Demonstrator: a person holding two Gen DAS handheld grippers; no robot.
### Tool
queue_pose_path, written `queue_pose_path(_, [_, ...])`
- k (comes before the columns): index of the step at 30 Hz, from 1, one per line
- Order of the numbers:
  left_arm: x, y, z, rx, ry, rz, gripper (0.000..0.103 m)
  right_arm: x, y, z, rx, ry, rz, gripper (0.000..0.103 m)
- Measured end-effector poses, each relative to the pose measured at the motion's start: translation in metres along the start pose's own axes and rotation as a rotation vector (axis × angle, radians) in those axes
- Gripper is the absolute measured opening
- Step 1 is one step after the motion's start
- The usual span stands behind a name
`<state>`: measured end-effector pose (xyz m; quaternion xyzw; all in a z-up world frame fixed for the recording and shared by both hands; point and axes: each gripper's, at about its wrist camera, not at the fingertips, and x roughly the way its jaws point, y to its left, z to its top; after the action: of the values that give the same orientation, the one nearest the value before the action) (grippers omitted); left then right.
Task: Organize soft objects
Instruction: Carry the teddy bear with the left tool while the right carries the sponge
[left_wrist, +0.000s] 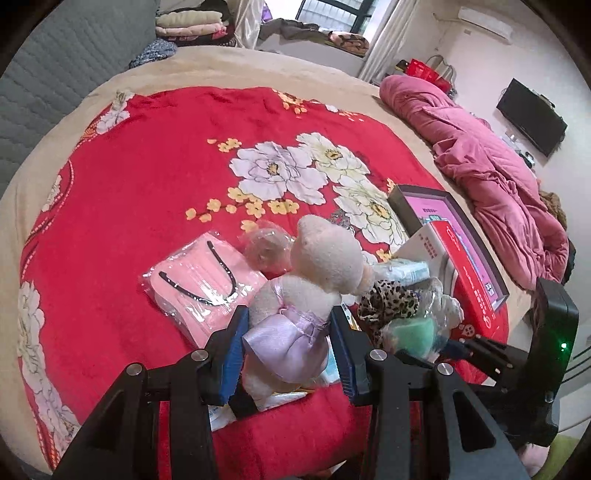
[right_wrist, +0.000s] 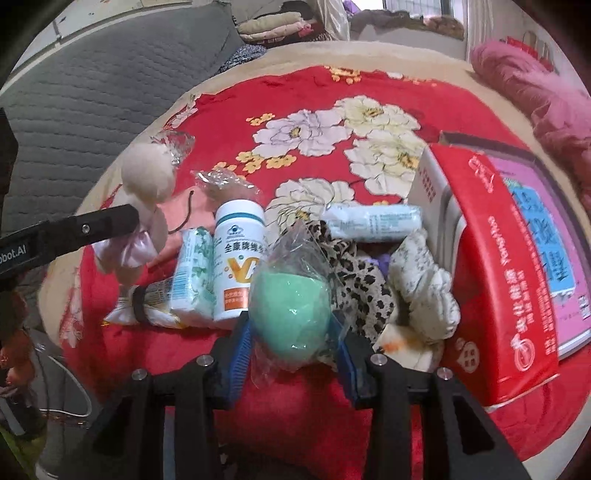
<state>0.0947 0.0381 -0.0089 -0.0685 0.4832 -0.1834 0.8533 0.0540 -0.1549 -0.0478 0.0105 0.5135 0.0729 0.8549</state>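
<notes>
Big bed with a red floral blanket, left half bare. Left gripper clamps the plush; right gripper clamps a bagged green sponge over clutter beside the box.

Both grippers tilt steeply downward. The left gripper has its fingers pressed on something; the right gripper likewise.

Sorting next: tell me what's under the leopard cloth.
Under the leopard cloth only a purple scrap and red blanket show; the rest is covered.
</notes>
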Motion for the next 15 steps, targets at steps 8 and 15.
queue_pose_path(8, [0.001,0.002,-0.002,0.001,0.006,-0.015,0.045,0.006,0.015,0.004,-0.080,-0.014,-0.118,0.044])
queue_pose_path(15, [0.000,0.008,-0.001,-0.009,0.010,-0.023,0.045,0.010,0.034,0.009,-0.203,-0.044,-0.252,0.047])
